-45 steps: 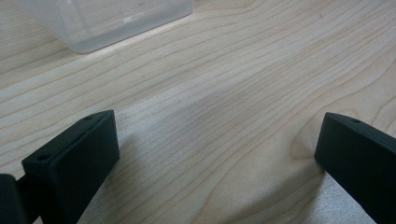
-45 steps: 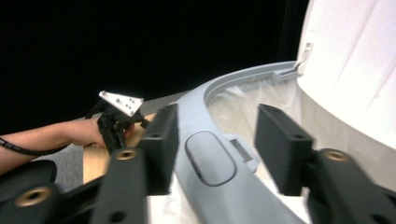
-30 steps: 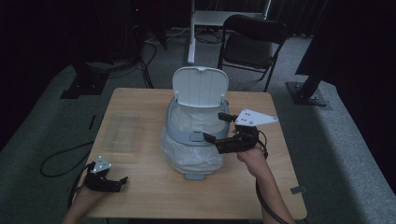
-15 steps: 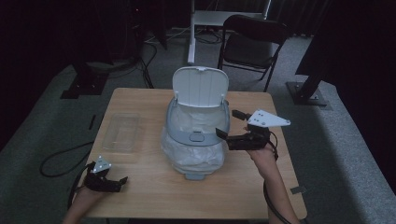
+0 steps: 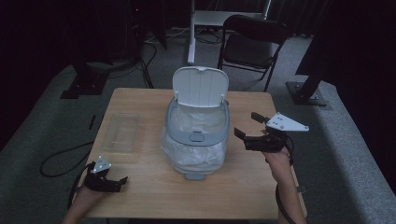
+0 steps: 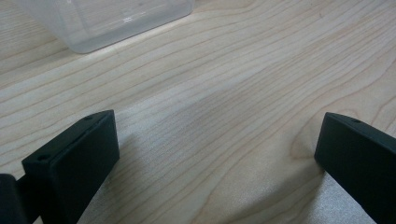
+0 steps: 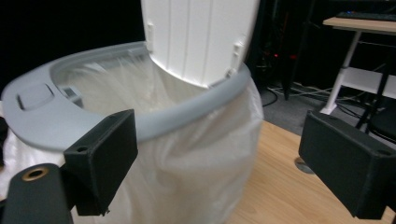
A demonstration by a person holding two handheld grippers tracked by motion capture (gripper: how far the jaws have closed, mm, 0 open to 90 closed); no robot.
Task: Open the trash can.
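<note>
Right hand-held gripper [image 5: 246, 127] agape beside upright bin [image 5: 197, 140], lid [image 5: 200, 87] raised.

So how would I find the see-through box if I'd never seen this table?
Look at the wooden table, then at the big white bin with its lid up in the middle. The box lies flat on the table's left side, apart from the bin. It is the clear, shallow, low thing; the bin is tall and white.

A small grey plastic bin [image 5: 198, 140] lined with a white translucent bag [image 5: 194, 156] is standing upright at the middle of the wooden table [image 5: 154, 186], its white lid [image 5: 200, 87] standing open.
</note>
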